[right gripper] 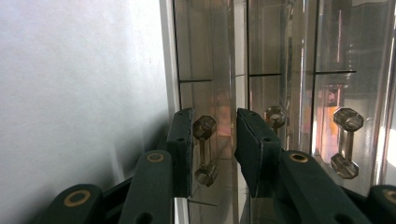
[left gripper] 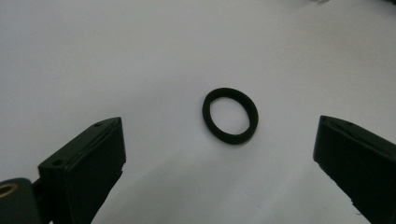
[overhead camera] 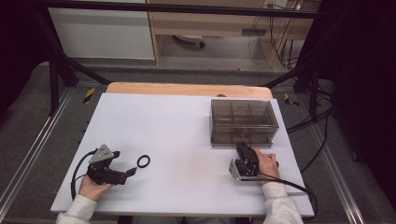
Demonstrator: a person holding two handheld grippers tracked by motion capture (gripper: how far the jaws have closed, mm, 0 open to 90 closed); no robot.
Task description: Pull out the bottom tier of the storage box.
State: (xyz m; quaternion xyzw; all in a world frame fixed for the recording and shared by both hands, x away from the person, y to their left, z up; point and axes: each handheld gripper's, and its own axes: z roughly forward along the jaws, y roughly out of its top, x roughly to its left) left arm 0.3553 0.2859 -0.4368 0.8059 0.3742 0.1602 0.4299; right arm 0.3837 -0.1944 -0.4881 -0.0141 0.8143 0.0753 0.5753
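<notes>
While my left gripper (overhead camera: 132,171) rests low left in the high view, jaws spread, the black ring (overhead camera: 144,161) lies loose just beyond them; my right gripper (overhead camera: 243,148) meets the smoky drawer box (overhead camera: 243,122) at centre right. In the left gripper view, the ring (left gripper: 230,115) sits mid-frame, untouched; closing off-centre could flick it away. In the right gripper view, lower centre, my jaws bracket a small handle (right gripper: 205,150), seemingly not yet pinching; a skewed pull could slip off or drag the box.
</notes>
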